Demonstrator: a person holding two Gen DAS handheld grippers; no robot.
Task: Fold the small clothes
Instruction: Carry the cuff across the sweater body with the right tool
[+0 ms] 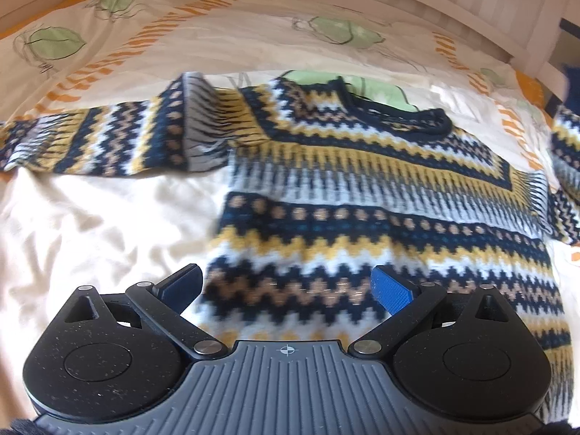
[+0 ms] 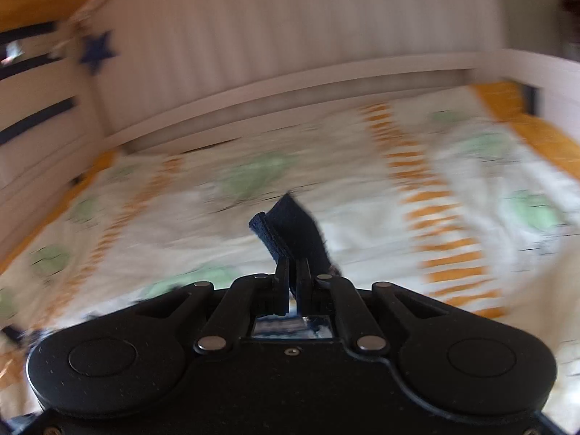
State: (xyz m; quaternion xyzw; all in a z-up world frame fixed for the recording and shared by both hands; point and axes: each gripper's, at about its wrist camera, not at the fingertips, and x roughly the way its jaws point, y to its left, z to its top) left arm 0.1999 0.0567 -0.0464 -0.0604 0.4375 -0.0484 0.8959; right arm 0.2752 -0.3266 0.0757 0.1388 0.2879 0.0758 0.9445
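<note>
A small knitted sweater (image 1: 362, 195) with navy, yellow, white and tan zigzag bands lies flat on the bed, neck hole toward the headboard. Its left sleeve (image 1: 101, 141) stretches out to the left; the right sleeve (image 1: 565, 152) lifts at the right edge. My left gripper (image 1: 286, 286) is open and empty, hovering over the sweater's lower hem. My right gripper (image 2: 293, 272) is shut on a navy ribbed cuff (image 2: 290, 228), held above the bed. The right wrist view is motion-blurred.
The bed has a cream duvet (image 1: 83, 224) and a cover with green shapes and orange stripes (image 1: 119, 47). A white slatted bed frame (image 2: 275, 87) runs along the far side, with a blue star (image 2: 96, 50) on it.
</note>
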